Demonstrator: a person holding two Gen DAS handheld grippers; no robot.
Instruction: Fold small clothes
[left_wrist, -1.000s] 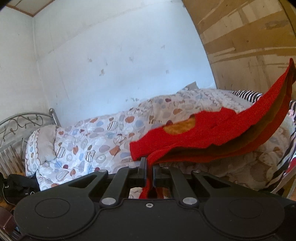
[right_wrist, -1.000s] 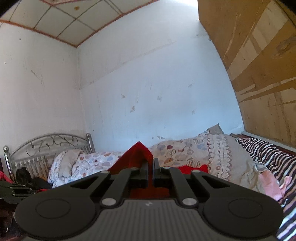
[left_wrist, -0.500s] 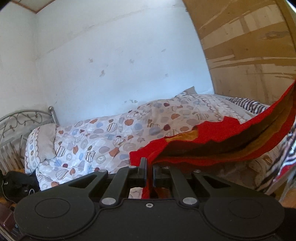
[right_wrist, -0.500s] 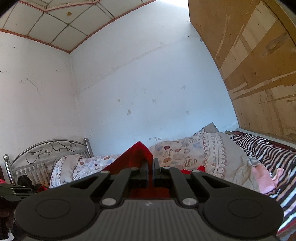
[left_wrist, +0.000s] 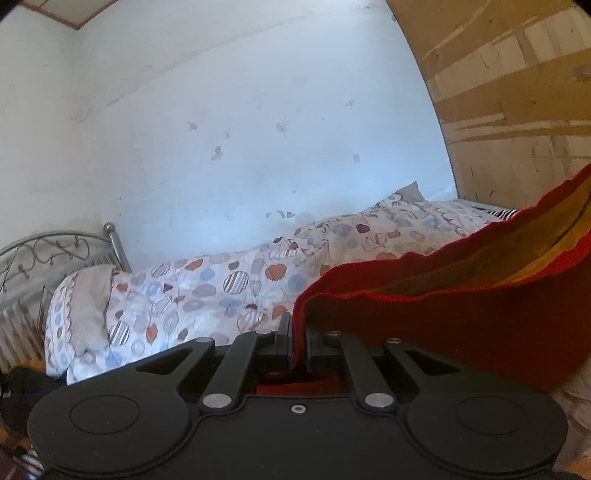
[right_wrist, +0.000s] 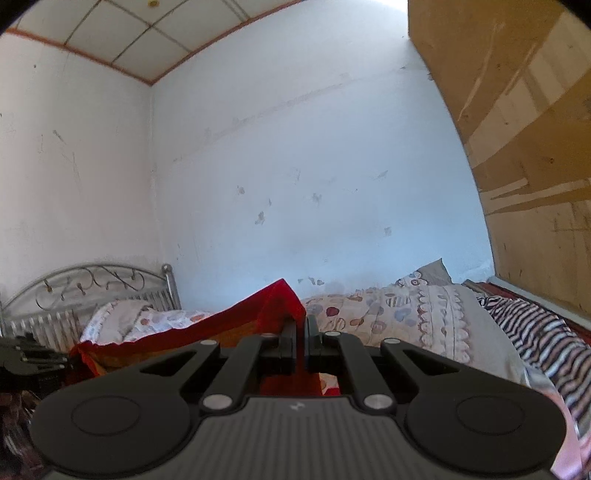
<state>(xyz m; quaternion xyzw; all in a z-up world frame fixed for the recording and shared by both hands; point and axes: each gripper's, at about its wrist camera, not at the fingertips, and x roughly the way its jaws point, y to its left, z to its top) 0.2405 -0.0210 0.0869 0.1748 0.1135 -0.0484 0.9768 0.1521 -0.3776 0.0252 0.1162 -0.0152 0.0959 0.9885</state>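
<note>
One red garment (left_wrist: 461, 317), two grippers, one quilt (left_wrist: 229, 280).

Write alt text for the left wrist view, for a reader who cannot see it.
The left gripper is shut on an edge of a red garment, which stretches up to the right frame edge. Beyond it lies a bed with a patterned quilt, a metal headboard at left, against a white wall.
</note>
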